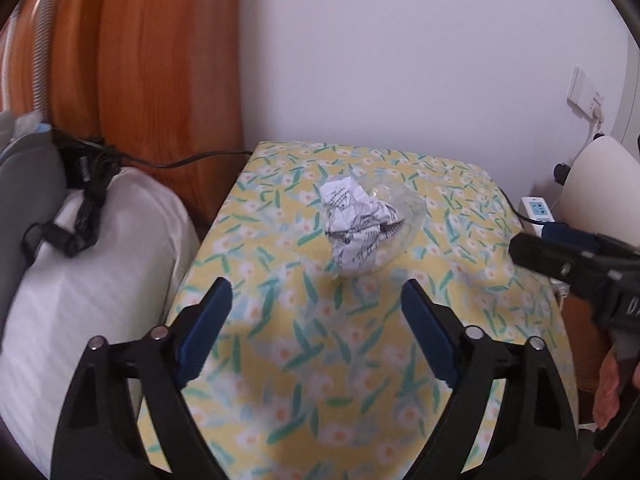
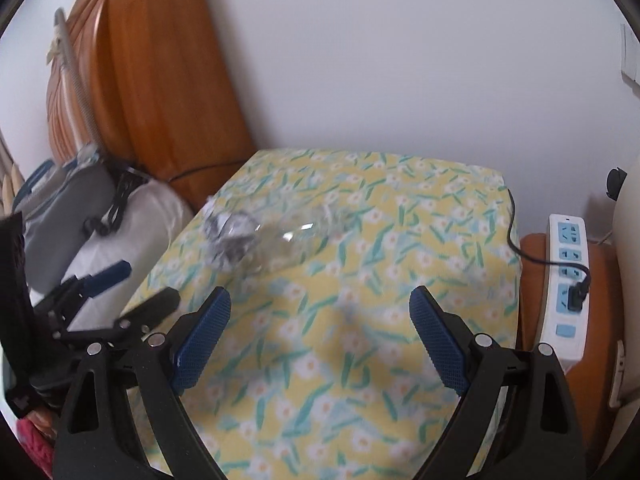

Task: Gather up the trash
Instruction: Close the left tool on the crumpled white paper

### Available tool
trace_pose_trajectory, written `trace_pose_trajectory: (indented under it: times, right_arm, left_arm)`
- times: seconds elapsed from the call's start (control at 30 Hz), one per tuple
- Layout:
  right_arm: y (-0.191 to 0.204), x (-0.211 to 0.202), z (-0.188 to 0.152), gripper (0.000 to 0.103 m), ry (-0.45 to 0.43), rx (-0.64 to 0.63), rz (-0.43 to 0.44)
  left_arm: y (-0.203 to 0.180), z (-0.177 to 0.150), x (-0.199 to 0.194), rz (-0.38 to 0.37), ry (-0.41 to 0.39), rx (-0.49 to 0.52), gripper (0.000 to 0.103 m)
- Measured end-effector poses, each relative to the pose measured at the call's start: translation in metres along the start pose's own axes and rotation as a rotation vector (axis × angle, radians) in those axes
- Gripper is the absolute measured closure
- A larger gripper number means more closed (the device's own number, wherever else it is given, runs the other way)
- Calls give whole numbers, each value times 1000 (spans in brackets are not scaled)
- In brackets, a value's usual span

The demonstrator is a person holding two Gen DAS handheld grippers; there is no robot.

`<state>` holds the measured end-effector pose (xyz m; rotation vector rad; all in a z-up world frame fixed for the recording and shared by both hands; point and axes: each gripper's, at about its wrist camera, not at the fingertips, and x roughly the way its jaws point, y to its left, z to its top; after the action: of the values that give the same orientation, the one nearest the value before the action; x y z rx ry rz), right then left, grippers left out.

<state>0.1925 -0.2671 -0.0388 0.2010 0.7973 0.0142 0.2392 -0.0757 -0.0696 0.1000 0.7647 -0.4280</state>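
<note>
A crumpled ball of printed paper lies on a table under a yellow floral cloth. A clear plastic bottle lies on its side right against the paper. My left gripper hovers just short of the paper, open, with nothing between its blue pads. In the right wrist view the paper and the bottle are blurred, ahead and to the left of my right gripper, which is open and empty. The left gripper shows at the table's left edge there.
A white pillow with a black charger and cable lies left of the table, in front of a wooden headboard. A white power strip sits on a brown surface to the right. A hand holds the right gripper.
</note>
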Motion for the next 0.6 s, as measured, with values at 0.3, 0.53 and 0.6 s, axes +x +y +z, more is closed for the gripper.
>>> trace_pose_trajectory:
  times: [0.3,0.53,0.6]
  right_arm:
    - [-19,25,12,13,2,34,30]
    - [-24,32,12,13,4,43,45]
    - [-24,33,12,13,5,41,47]
  left_arm:
    - [5,11,27,-77,-7,15,27]
    - [1,16,42,-122,24,48,38]
    - [3,18,45,-127,32,42,41]
